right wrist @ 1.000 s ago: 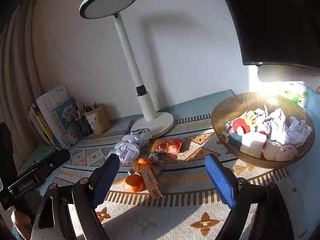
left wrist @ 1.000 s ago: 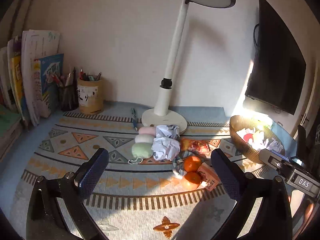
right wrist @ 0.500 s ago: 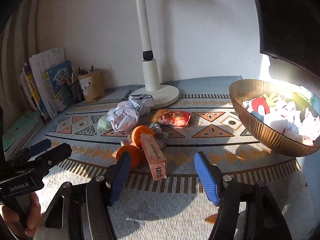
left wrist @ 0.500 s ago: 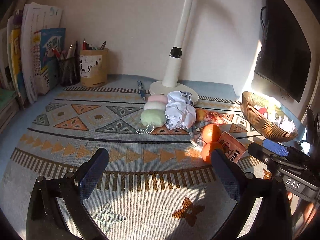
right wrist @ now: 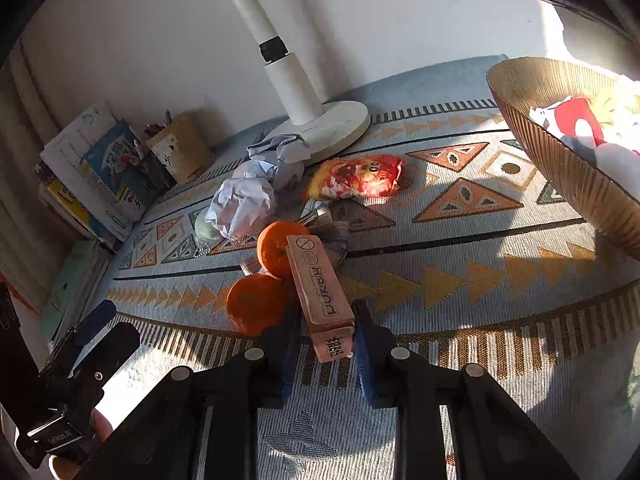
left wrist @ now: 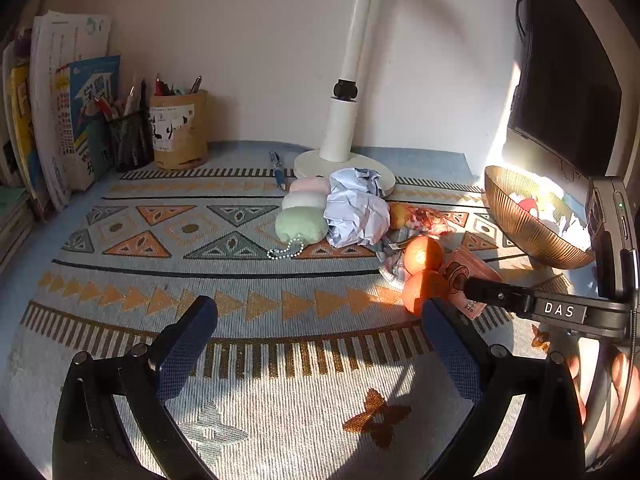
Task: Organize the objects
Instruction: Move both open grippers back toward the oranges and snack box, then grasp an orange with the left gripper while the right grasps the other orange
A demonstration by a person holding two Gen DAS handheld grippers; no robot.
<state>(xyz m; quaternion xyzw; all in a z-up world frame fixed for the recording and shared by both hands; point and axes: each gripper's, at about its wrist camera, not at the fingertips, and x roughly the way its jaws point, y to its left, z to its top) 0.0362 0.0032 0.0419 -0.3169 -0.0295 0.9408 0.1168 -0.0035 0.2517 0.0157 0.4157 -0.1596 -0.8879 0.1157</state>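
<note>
Jaws of right gripper [right wrist: 323,336] clamped on box [right wrist: 318,294] end, left gripper [left wrist: 316,344] jaws apart over bare mat [left wrist: 280,392].

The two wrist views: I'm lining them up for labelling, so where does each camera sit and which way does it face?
Left wrist view: behind the open left gripper, angled down across the patterned mat toward the lamp base and wall; the right gripper and fingers of a hand enter at right.
Right wrist view: behind the right gripper, shut on the small box, facing the lamp and the basket; the left gripper shows lower left.
Shared: two oranges, crumpled paper.
</note>
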